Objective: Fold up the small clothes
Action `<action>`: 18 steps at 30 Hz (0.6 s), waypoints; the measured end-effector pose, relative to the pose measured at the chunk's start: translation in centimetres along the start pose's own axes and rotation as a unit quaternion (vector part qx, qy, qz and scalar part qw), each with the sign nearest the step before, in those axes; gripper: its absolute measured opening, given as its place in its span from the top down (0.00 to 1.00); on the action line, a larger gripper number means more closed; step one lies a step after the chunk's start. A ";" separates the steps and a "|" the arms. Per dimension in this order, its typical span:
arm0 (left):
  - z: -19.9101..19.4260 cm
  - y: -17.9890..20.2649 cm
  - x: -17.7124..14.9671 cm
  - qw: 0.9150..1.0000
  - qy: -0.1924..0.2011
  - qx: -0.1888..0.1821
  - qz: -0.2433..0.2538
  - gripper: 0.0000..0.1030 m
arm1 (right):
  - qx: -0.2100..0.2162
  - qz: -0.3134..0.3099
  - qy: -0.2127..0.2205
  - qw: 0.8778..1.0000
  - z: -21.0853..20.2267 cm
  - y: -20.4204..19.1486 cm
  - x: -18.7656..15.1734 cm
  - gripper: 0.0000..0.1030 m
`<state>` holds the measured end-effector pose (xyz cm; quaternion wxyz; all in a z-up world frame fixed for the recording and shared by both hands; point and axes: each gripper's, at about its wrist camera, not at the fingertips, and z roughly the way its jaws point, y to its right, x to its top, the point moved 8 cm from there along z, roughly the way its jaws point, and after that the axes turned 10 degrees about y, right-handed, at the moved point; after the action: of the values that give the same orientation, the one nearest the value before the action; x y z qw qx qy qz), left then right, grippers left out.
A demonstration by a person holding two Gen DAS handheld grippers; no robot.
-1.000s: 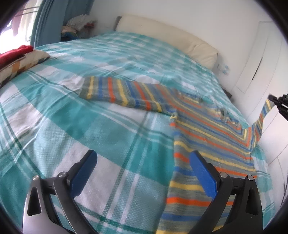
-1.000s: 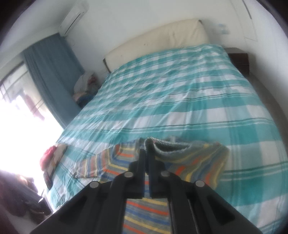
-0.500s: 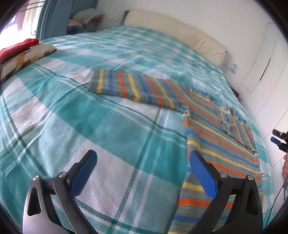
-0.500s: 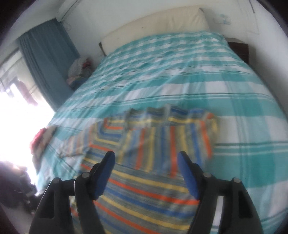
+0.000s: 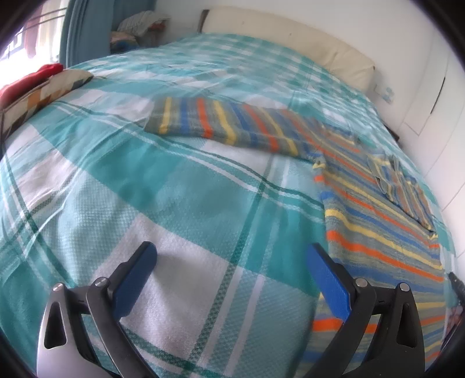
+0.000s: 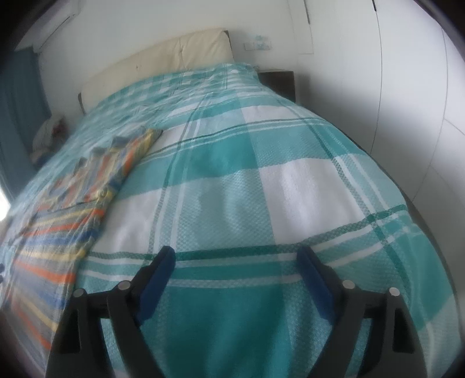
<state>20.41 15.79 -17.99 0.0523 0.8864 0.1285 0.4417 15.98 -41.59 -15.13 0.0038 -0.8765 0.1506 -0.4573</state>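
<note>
Item: knitted striped sweater [image 5: 375, 215], grey ground with orange, blue and yellow bands. It lies flat on the teal-and-white checked bed cover [image 5: 180, 203]. One sleeve [image 5: 221, 125] stretches out straight to the left across the cover. The other sleeve [image 5: 404, 192] is folded inward and rests on top of the body panel. In the right wrist view the same sweater [image 6: 75, 209] occupies the left side of the frame, blurred.

Left gripper [image 5: 232, 279]: black frame with blue pads, fingers spread wide, holding nothing. It hovers over the checked cover. The right-hand pad [image 5: 328, 285] sits just at the sweater's near left edge, whether touching cannot be told; the left-hand pad [image 5: 133, 279] is over bare cover, well apart from the garment.

Right gripper [image 6: 235, 279]: same build, fingers spread wide, holding nothing. It is over bare cover, with the sweater lying off to its left and clear of both pads.

Surroundings: cream padded headboard [image 5: 290, 40] at the far end of the bed; patterned cushion with a red cloth on it [image 5: 37, 87] at the left edge; blue curtain [image 5: 84, 23]; white wardrobe doors [image 6: 407, 87]; dark bedside table [image 6: 279, 80].
</note>
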 end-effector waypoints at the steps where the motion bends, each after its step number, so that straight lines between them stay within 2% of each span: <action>1: 0.0 0.0 0.0 1.000 -0.001 0.001 0.000 0.01 | -0.008 -0.012 -0.007 1.000 0.4 -0.2 -0.1 0.11; 5: 0.2 0.0 -0.2 1.000 -0.007 0.005 0.002 0.01 | -0.024 -0.036 -0.006 0.999 0.7 -1.0 -0.1 0.06; 18: 0.8 0.1 -0.9 0.999 -0.025 0.018 0.017 0.01 | -0.020 -0.033 -0.004 0.999 0.8 -0.9 -0.4 0.05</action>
<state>20.54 15.46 -19.09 0.0323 0.8998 0.1199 0.4182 16.65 -40.76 -15.79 -0.0278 -0.8824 0.1309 -0.4510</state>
